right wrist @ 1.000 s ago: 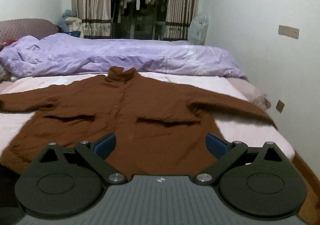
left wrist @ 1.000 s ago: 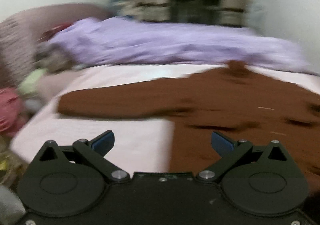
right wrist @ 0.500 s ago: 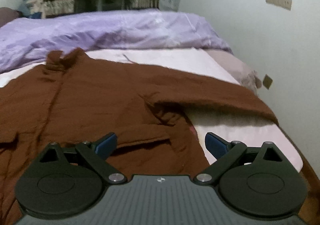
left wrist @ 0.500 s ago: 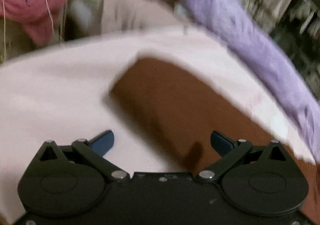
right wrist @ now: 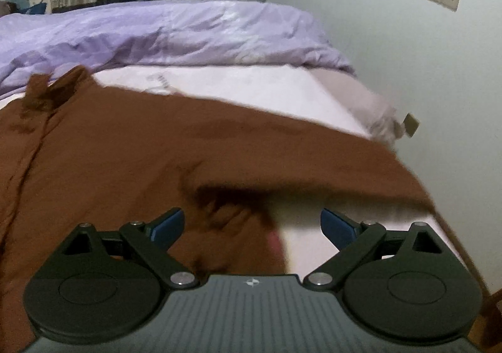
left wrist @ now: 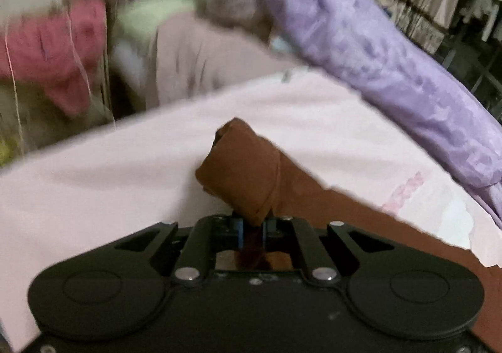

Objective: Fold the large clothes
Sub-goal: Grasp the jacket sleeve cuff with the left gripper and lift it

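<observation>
The left tongs (left wrist: 252,225) are pressed together on the cuff end of the brown garment's sleeve (left wrist: 241,174), which bunches up just above the blue pads at the centre of the left wrist view. The rest of that sleeve trails off toward the lower right of the frame across the pale pink bed sheet (left wrist: 125,171). A lilac duvet (left wrist: 376,48) is heaped along the upper right, and what looks like a pile of pink and green cloth (left wrist: 56,48) sits blurred at upper left.

The right tongs (right wrist: 252,227) stand spread wide, pinching nothing. Between the blue pads lies the edge of the brown garment (right wrist: 157,145), which covers the left and middle of the right wrist view on the bed. Its other sleeve (right wrist: 360,171) stretches to the right edge of the mattress, near the white wall (right wrist: 392,54).
</observation>
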`<state>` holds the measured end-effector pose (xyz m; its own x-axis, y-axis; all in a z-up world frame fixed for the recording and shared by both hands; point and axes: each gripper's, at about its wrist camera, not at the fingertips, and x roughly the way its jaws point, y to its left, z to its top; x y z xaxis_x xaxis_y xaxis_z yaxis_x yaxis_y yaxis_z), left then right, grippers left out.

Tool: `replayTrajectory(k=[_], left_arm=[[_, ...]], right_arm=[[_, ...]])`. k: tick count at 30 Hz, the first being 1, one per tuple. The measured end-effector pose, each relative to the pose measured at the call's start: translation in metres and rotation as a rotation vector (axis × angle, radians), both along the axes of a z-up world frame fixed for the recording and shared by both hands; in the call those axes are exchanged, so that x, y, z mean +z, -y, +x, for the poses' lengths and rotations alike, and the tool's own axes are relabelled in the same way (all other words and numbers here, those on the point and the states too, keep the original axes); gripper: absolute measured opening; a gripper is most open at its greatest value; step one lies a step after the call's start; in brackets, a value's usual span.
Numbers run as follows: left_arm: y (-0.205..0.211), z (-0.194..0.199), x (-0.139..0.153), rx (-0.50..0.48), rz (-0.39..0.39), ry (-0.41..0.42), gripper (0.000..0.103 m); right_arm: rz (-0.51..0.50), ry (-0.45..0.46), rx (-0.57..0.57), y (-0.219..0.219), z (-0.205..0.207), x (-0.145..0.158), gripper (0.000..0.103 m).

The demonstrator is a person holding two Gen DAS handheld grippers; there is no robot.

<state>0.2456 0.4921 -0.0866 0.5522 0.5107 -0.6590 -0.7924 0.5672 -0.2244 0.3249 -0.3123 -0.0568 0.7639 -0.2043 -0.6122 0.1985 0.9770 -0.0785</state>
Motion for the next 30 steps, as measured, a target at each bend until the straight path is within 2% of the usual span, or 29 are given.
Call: replayTrajectory(k=[3,5,7,8,9,10,11,13,15,19,22,24,26,30], left_arm=[[0.047,0.019,0.039,-0.072,0.149,0.011,0.007],[0.084,0.038,0.062,-0.156,0.203,0.044,0.007],[0.141,0.064,0.082,-0.219,0.312,0.058,0.006],[0.179,0.08,0.089,-0.253,0.413,0.049,0.006],[0.209,0.092,0.091,-0.297,0.463,0.058,0.006],[0.243,0.106,0.093,-0.363,0.471,0.09,0.006],[0.27,0.118,0.093,-0.433,0.445,0.117,0.006],[0.331,0.144,0.088,-0.587,0.364,0.163,0.006],[0.389,0.164,0.08,-0.703,0.331,0.183,0.006],[0.5,0.189,0.062,-0.926,0.291,0.215,0.005],[0.562,0.197,0.05,-1.041,0.246,0.23,0.005],[0.59,0.203,0.036,-1.098,0.224,0.212,0.006],[0.61,0.211,0.012,-1.12,0.195,0.158,0.006],[0.623,0.228,-0.041,-1.172,0.173,0.039,0.008]], right_arm=[[-0.006,0.029,-0.012,0.019,0.015,0.006,0.103],[0.005,0.059,-0.016,0.033,0.023,0.007,0.103],[0.036,0.095,-0.027,0.046,0.029,0.006,0.103],[0.059,0.111,-0.032,0.052,0.032,0.004,0.103],[0.087,0.127,-0.034,0.057,0.033,0.001,0.103],[0.119,0.141,-0.036,0.062,0.033,-0.003,0.103],[0.166,0.143,-0.036,0.068,0.036,-0.01,0.103],[0.213,0.083,-0.04,0.074,0.043,-0.019,0.103],[0.203,0.071,-0.052,0.077,0.046,-0.023,0.103],[0.105,0.074,-0.097,0.077,0.044,-0.024,0.103],[0.153,0.066,-0.106,0.083,0.044,-0.027,0.103],[0.181,0.05,-0.096,0.086,0.047,-0.029,0.103],[0.174,0.047,-0.099,0.086,0.048,-0.03,0.103],[0.165,0.039,-0.102,0.085,0.047,-0.032,0.103]])
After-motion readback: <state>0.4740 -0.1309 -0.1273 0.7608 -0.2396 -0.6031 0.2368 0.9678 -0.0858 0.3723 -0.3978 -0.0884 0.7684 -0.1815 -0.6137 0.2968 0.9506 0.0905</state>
